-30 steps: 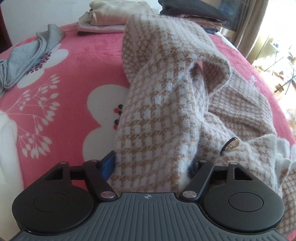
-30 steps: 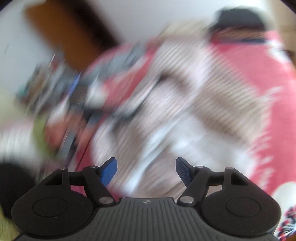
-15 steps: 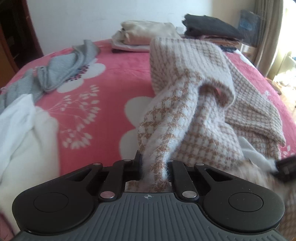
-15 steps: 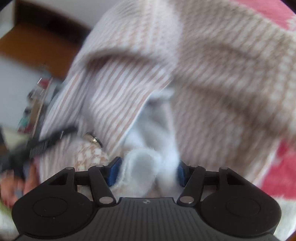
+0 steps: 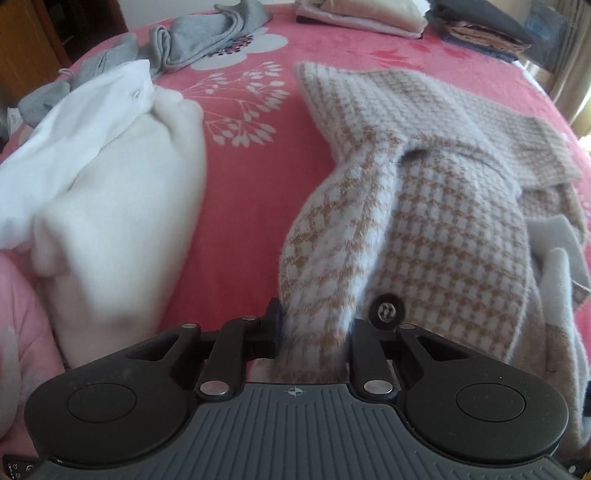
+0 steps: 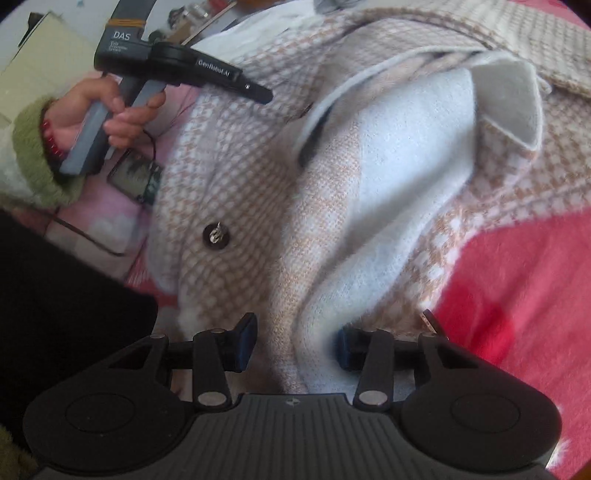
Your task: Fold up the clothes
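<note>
We see a pink floral bedspread (image 5: 243,192) filling most of the left wrist view, and across its right half lies the houndstooth cardigan (image 5: 436,221), cream and tan, rumpled, with one sleeve lying flat toward the far side of the bed. To its left, apart from it, sits a bunched white garment (image 5: 110,177), and beyond that a crumpled grey garment (image 5: 199,40). Folded stacks (image 5: 362,16) rest at the far edge of the bed.

In the right wrist view we see the cardigan's pale lining (image 6: 399,177) turned outward, with a folded-back corner at the upper right, and red bedspread showing at the right.

Our left gripper (image 5: 314,332) points steeply down at the bed, and a thick fold of the cardigan runs up between its fingers; the jaws are opening and the fabric still fills the gap, touching both sides. From the right wrist view we see the left hand (image 6: 107,114) wrapped around that gripper's grey handle, a green knitted cuff (image 6: 33,155) at the wrist.

Our right gripper (image 6: 295,339) tilts down over the cardigan's edge; its jaws are closing with lining and knit between the blue pads (image 6: 245,341), which stand a little clear of the cloth.

A dark metal button (image 5: 387,312) sits just beside the left gripper's right finger.
</note>
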Demonstrator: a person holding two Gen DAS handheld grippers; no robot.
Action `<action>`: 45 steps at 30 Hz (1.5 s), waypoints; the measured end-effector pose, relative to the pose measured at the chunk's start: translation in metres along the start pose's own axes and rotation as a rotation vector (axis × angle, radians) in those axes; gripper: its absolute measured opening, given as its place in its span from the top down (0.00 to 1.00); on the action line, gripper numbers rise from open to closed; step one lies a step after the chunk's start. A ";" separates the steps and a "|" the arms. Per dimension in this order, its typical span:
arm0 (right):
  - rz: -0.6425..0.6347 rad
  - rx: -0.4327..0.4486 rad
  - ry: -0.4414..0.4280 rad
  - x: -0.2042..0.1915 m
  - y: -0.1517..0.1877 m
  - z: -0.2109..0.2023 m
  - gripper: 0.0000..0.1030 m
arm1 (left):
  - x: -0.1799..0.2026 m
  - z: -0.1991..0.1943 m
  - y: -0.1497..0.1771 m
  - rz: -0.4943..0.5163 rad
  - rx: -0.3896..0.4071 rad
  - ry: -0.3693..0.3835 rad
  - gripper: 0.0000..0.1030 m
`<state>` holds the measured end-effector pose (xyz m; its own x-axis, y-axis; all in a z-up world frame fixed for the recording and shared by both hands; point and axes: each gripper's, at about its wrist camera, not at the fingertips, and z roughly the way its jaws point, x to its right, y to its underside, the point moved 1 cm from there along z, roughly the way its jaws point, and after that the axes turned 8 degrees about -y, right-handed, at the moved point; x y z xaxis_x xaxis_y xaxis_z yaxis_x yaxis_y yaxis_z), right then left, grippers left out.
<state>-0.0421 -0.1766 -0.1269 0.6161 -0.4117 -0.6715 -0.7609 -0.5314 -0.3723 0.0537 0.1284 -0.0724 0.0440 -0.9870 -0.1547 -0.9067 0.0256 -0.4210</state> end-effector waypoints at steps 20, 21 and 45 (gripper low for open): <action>0.345 0.481 -0.067 0.053 0.005 -0.149 0.35 | 0.181 0.004 -0.079 0.659 0.478 0.079 0.22; 0.369 0.498 -0.065 0.054 0.007 -0.148 0.35 | 0.198 0.015 -0.081 0.715 0.485 0.072 0.22; 0.522 0.624 -0.048 0.062 0.055 -0.140 0.35 | 0.165 0.002 -0.154 0.325 0.675 -0.141 0.93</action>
<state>-0.0178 -0.3352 -0.0992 0.1516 -0.4524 -0.8788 -0.9297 0.2368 -0.2823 0.2014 -0.0379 -0.0349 -0.0871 -0.8847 -0.4579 -0.4322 0.4477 -0.7828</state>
